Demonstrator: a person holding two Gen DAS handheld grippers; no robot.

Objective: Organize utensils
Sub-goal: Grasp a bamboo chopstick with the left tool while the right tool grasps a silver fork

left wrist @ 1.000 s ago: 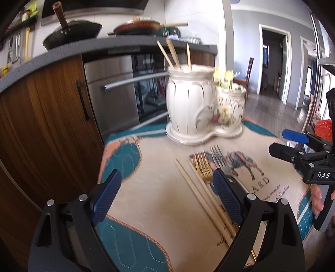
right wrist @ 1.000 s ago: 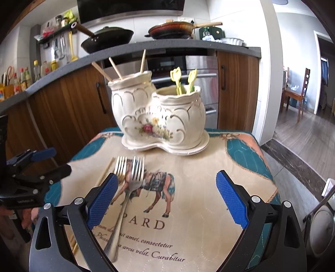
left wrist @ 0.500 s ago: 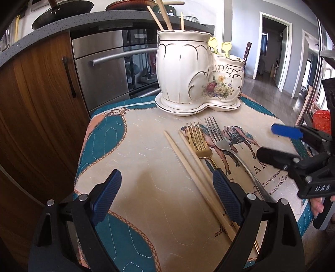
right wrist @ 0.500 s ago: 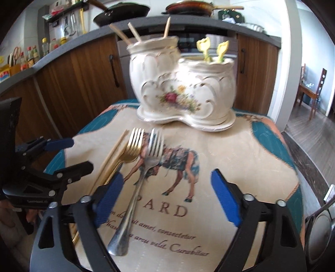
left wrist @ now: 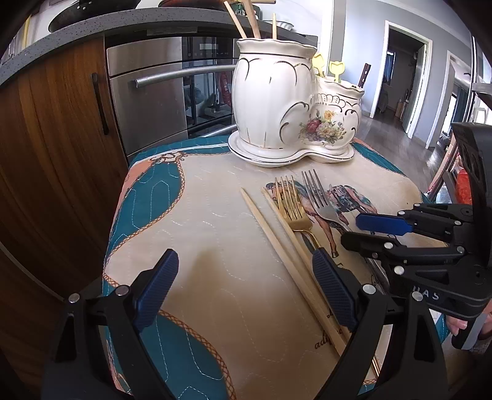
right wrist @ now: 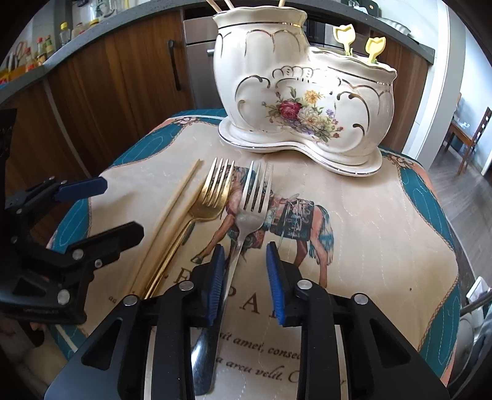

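Note:
A silver fork [right wrist: 250,203], a gold fork [right wrist: 212,197] and two wooden chopsticks [right wrist: 175,203] lie side by side on a horse-print mat [right wrist: 369,246]. A white ceramic double utensil holder [right wrist: 301,101] stands at the mat's far end with sticks and yellow-topped utensils in it. My right gripper [right wrist: 244,280] is low over the silver fork's handle, its jaws narrowed on either side of it with a gap left. My left gripper [left wrist: 243,292] is wide open and empty over the mat; its right finger stands over the chopsticks [left wrist: 286,255] and gold fork [left wrist: 292,206].
Wooden cabinets [left wrist: 52,129] and a steel oven [left wrist: 160,92] stand behind the mat under a dark countertop [left wrist: 77,27]. The right gripper also shows in the left wrist view [left wrist: 363,230]. An open room with a doorway [left wrist: 399,77] lies to the right.
Both grippers have come down and forward toward the utensils. My right gripper's jaws have narrowed from wide open around the silver fork's handle.

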